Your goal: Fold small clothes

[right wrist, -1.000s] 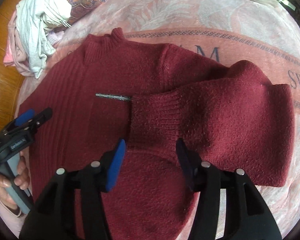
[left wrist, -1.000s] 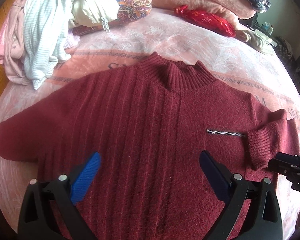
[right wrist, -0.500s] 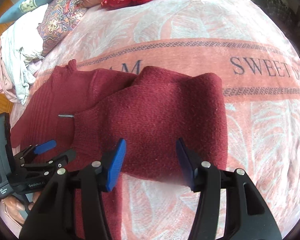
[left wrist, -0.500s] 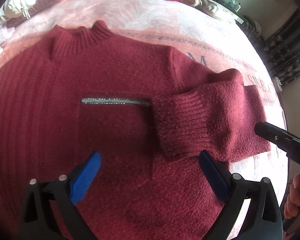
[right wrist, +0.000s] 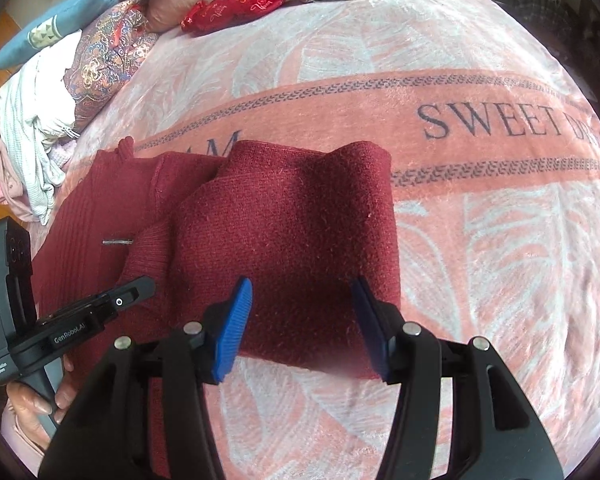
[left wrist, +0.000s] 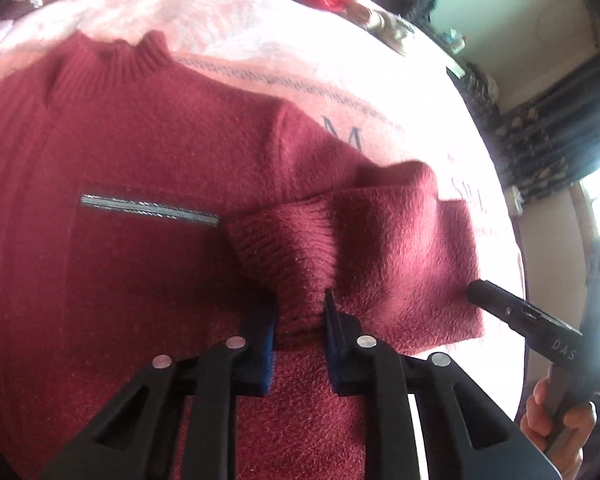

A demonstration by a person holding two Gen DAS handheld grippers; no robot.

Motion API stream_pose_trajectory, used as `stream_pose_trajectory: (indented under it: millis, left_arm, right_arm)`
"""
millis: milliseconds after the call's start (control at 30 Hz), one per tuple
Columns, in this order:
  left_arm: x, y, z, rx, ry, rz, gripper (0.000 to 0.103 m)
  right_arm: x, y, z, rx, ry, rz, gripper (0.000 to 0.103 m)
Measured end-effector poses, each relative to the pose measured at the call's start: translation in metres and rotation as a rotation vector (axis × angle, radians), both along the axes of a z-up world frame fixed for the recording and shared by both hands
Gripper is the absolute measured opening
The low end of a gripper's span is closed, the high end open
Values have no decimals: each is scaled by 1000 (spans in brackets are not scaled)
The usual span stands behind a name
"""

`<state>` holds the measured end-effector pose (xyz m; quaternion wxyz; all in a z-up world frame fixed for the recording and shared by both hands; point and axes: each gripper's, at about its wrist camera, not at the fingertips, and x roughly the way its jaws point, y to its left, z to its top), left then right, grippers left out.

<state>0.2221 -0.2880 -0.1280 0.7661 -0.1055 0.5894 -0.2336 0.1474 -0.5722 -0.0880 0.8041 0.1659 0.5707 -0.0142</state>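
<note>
Across the pink blanket (right wrist: 480, 240) runs a salmon band printed with "SWEET", followed by letters cut off at the frame edge; nearer the sweater only "AM" shows, the rest of that word hidden under the knit. The dark red sweater (left wrist: 140, 280) lies flat on that blanket, collar toward the pillows, with one sleeve (right wrist: 292, 216) folded back over its front beside a short silver zip (left wrist: 148, 210).

The left gripper (left wrist: 300, 312) has just been closing, and its blue pads now pinch the ribbed cuff (left wrist: 276, 248) of that folded sleeve, the knit bunched between them. In the right wrist view its body reads "GenRobot.AI", with a small label below too fine to read.

The right gripper (right wrist: 302, 320) stands about half open over the near edge of the folded sleeve, its pads clear of the fabric. In the left wrist view it enters from the right of the sweater, marked "DAS"; the rest of that lettering is hard to make out. A hand (left wrist: 552, 420) grips its handle.

Beyond the sweater's collar lie a heap of pale clothes (right wrist: 32, 140), a paisley cushion (right wrist: 108, 60), a blue pillow (right wrist: 56, 28) and a red embroidered pouch (right wrist: 236, 4). Wooden floor shows past the heap; the room to the right is dark and blurred.
</note>
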Motion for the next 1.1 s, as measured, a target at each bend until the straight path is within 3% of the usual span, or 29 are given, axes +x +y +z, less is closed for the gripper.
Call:
stream_pose_trajectory:
  millis: [200,400,500,633,767,1000,1100]
  left_arm:
    - [-11,35,60,-9,-189,33,17]
    - [-6,115,109,28,-312,98,17]
    - [11,161,103,95,-311,150,17]
    - [28,207,60,200,-251,205,17]
    - [41,233,20,204,-143,262,18]
    - [41,249,28,231,-175,321,18]
    - [39,247,27,318,-199,303,22]
  right_arm:
    - [2,1,9,17,-18,-19,53]
    - [8,14,5,57,3,-14,55]
    - [13,25,-3,110,26,-8,55]
    - [21,45,-15,173,56,19,57]
    - [31,71,-28,225,87,62,58]
    - [39,93,-42,200,129,80,58]
    - [37,97,-53,126,163,85,53]
